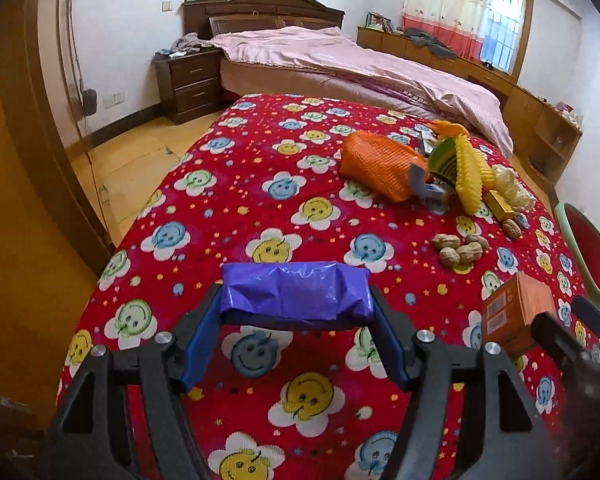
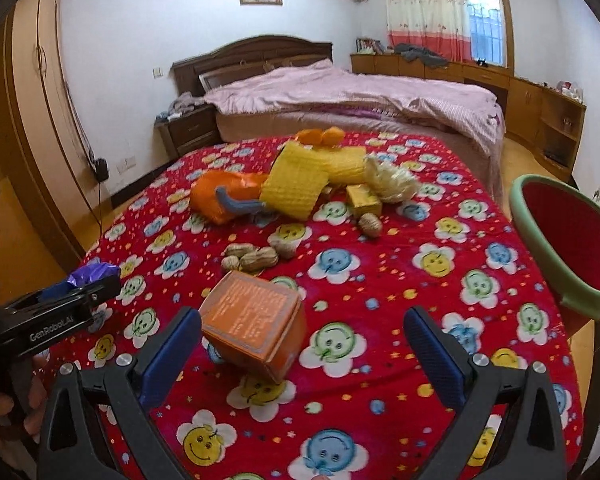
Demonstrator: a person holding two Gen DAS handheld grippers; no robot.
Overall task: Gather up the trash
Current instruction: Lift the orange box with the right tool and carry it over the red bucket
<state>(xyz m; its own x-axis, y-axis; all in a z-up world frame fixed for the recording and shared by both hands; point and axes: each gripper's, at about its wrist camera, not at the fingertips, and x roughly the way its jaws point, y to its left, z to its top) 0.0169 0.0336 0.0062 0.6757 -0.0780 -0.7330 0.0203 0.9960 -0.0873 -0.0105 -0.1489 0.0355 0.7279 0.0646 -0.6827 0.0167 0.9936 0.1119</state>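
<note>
In my left gripper (image 1: pixel 296 300) I hold a folded purple plastic bag (image 1: pixel 296 290), crinkled and glossy, clamped between the blue pads; its long axis runs crosswise from pad to pad, nine to three o'clock, and it hangs above the table's red cloth (image 1: pixel 260 152) printed with smiling flowers. Whether anything is inside the folded bag I cannot tell.

From the right wrist view, my right gripper (image 2: pixel 304 340) stands wide, its ribbed blue fingers (image 2: pixel 436 354) gripping nothing. An orange cardboard box (image 2: pixel 256 324) lies tilted on the cloth between them, toward the nine o'clock finger, one corner pointing back at me; whether it touches that finger I cannot tell.

Past the box, at twelve o'clock, sits a cluster of peanut shells (image 2: pixel 252 258), rough and tan, with one more shell (image 2: pixel 370 225) apart at one o'clock. Behind them is the heap of trash: an orange foam net sleeve (image 2: pixel 216 196) lying on its side at eleven o'clock, yellow foam net sleeves (image 2: pixel 300 184) with a waffled texture, a small yellow carton (image 2: pixel 364 199), and a pale foam net (image 2: pixel 392 182) at one o'clock.

At three o'clock, off the table's edge, a round bin (image 2: pixel 540 248) with a green rim and red lining tilts toward me; the part of its inside that I see holds nothing.
</note>
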